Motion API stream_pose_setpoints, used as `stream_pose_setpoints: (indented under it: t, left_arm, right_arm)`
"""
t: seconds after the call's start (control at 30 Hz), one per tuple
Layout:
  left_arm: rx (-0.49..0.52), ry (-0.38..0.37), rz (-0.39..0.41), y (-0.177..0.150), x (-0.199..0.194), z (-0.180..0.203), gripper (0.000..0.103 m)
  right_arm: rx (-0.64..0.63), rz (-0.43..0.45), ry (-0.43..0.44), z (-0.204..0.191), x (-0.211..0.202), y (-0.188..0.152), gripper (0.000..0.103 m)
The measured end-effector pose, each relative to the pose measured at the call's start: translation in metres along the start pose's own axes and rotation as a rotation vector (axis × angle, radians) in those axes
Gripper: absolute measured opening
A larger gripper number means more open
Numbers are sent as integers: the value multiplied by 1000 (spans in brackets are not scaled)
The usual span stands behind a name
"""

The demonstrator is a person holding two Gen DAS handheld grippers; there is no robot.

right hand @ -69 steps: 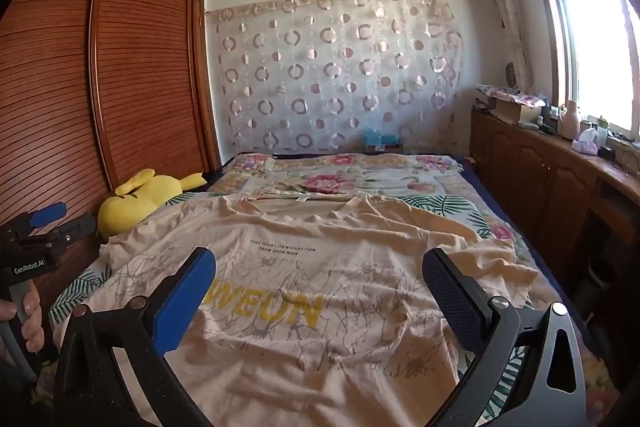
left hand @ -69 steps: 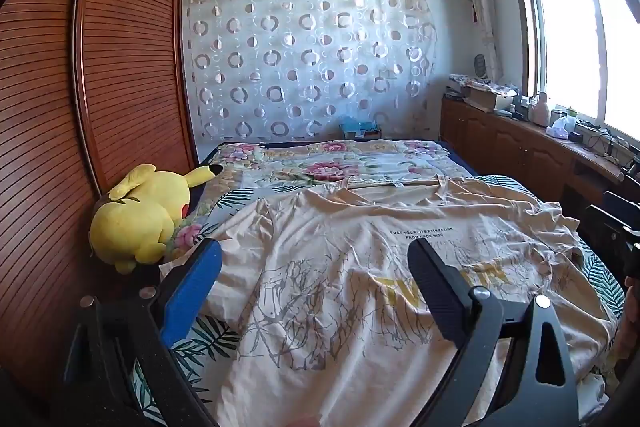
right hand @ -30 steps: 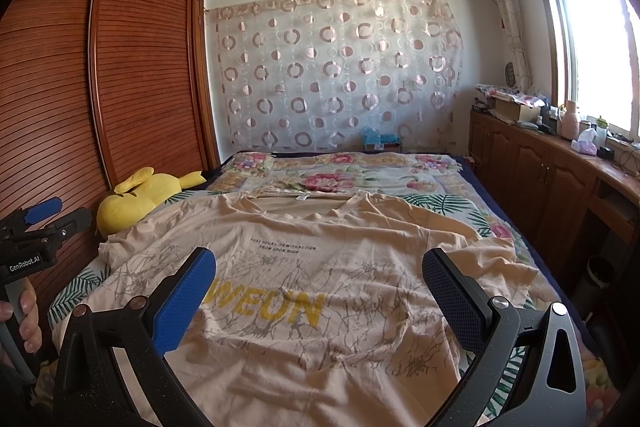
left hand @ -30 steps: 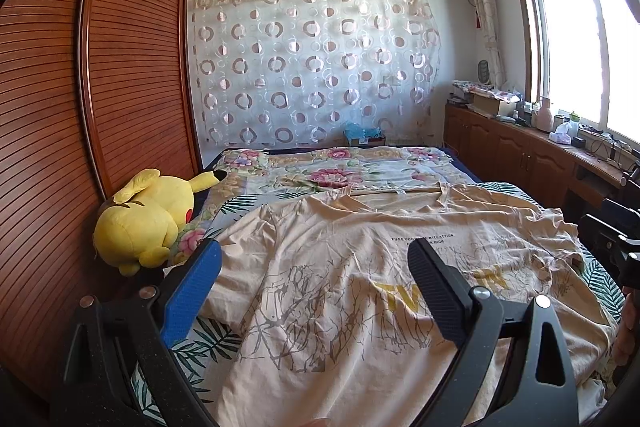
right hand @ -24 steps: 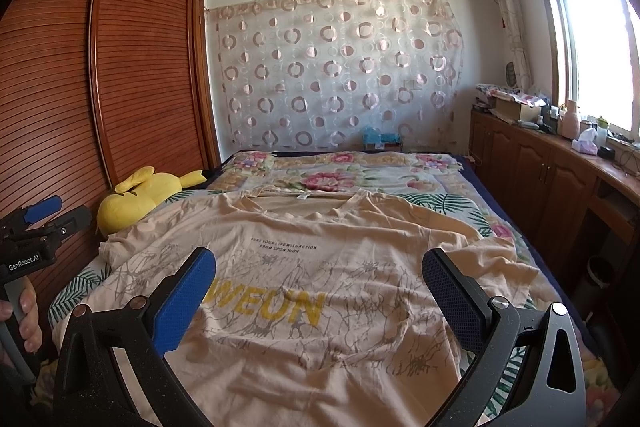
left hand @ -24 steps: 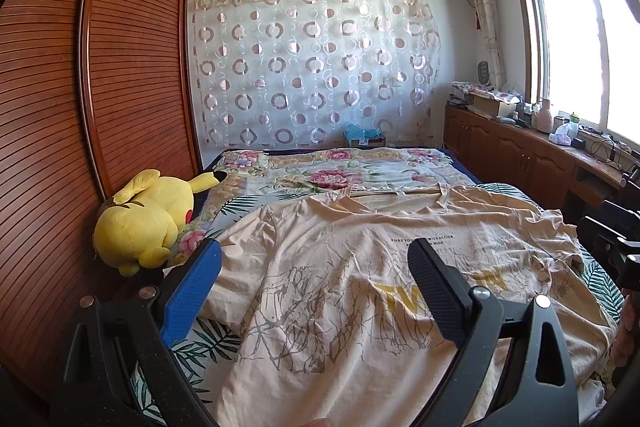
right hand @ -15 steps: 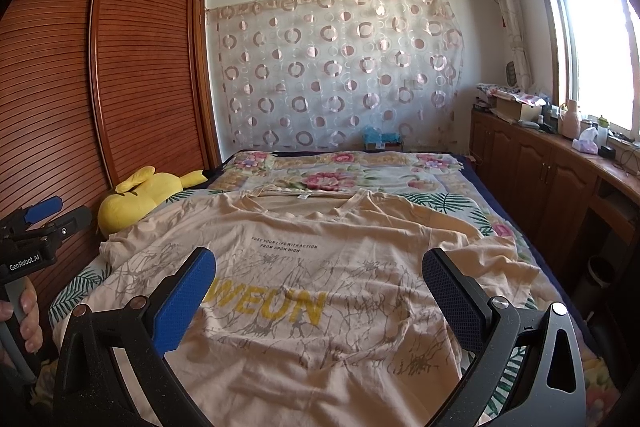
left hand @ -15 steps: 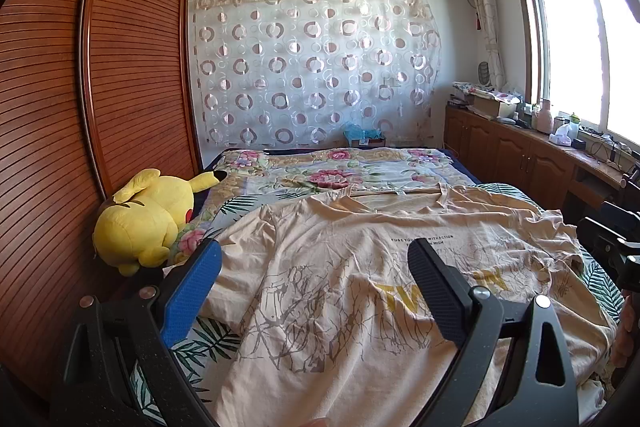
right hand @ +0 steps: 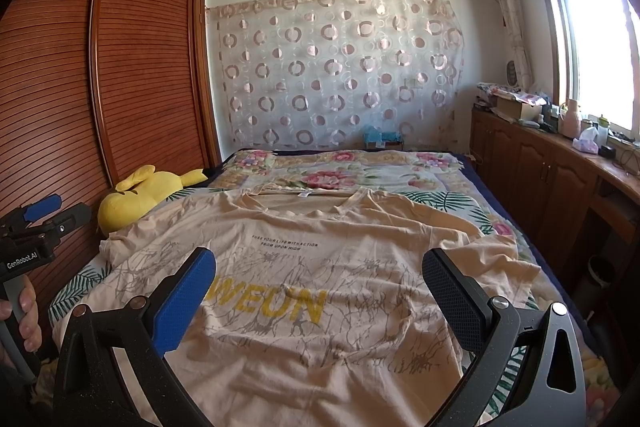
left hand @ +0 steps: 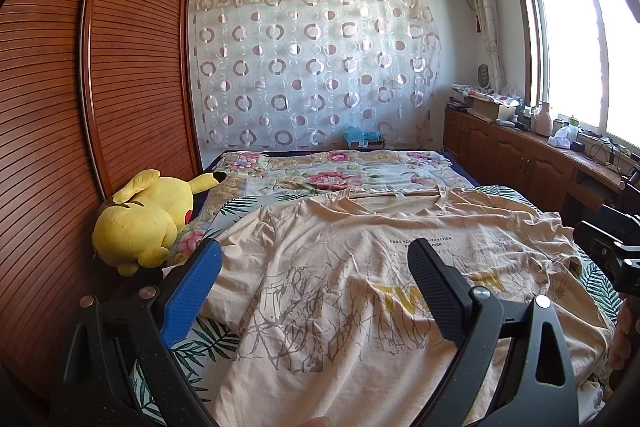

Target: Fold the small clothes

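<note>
Lying face up on the bed (right hand: 472,205), the beige T-shirt (right hand: 320,291) is wrinkled, with yellow lettering and grey line print. Both the left hand-held gripper (left hand: 316,291) and right hand-held gripper (right hand: 320,291) hover above it, jaws wide apart, holding nothing. Collar points away from them, hem nearest. A yellow plush toy (left hand: 144,219) lies left, beside the wooden wardrobe (left hand: 132,67).

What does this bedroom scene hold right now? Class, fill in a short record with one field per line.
garment: peach cotton T-shirt with yellow lettering, spread flat and unfolded, neckline at the far end
surface: bed with floral and leaf-print cover
toy: yellow plush toy, on the bed's left edge beside the T-shirt
left claw: open, above the T-shirt, holding nothing
right claw: open, above the T-shirt, holding nothing
</note>
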State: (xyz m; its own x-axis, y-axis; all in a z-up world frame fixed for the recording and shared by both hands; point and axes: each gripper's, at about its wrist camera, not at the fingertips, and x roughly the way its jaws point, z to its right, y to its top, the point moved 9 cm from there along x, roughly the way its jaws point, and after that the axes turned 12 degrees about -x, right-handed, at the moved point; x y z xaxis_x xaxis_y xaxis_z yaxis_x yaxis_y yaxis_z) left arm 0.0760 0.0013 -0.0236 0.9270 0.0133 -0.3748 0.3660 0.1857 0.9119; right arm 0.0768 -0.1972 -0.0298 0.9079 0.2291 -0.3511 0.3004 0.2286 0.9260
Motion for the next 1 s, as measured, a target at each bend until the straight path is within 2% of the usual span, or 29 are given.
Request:
stream_pose_setpoints:
  t: [0.77,1.0]
  left_arm:
    - [-2,-1,-2,-1,0,-1,95]
    - [-7,15,-29,-9,11,-12,95]
  right_arm:
    - [-1,-5,9,-2,0,-2,103]
    - [-5,-29,35,-3,9,-4,103]
